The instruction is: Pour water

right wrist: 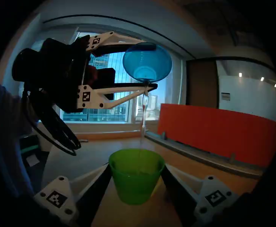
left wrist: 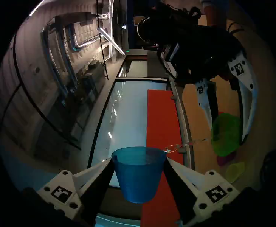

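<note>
Pouring is ongoing: water [right wrist: 143,109] runs from the blue cup [left wrist: 138,181], gripped by the left gripper [left wrist: 138,160], into the green cup [right wrist: 136,181], gripped by the right gripper [right wrist: 136,166].

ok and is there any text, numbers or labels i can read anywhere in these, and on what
No readable words or numbers anywhere.
The square black-and-white markers on the left gripper and right gripper fingers: patterns, not text.
The white wall notice in the right gripper view: too small to read.
The blue cup and the green cup: no print visible.
</note>
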A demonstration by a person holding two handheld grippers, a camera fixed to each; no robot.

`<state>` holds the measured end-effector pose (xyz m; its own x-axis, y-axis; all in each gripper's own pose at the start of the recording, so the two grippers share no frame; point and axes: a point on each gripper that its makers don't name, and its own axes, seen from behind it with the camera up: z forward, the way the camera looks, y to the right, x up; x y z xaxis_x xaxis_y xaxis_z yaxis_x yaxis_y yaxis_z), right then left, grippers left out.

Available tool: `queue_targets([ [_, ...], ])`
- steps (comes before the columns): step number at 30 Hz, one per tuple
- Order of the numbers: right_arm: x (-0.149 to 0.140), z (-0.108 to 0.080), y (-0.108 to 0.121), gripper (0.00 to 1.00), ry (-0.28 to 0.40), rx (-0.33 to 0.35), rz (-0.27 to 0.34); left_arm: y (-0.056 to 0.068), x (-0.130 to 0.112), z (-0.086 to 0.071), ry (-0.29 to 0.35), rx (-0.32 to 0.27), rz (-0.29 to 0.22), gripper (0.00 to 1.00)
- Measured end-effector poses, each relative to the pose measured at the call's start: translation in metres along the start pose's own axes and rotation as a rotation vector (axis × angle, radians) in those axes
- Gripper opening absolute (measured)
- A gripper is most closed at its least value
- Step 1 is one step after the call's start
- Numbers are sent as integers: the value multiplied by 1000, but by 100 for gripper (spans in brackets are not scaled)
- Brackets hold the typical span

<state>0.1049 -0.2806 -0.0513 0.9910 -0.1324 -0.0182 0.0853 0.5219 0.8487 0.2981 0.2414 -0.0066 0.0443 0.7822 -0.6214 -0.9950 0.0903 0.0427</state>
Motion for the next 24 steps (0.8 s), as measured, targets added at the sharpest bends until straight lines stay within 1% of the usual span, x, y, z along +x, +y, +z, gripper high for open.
queue_targets([
  [11, 0, -1, 2, 91, 2, -6, 1, 0, 5, -2, -3, 9, 71, 86],
  [24, 2, 0, 5, 91, 13, -12, 8, -3, 12, 1, 5, 17, 116, 86],
])
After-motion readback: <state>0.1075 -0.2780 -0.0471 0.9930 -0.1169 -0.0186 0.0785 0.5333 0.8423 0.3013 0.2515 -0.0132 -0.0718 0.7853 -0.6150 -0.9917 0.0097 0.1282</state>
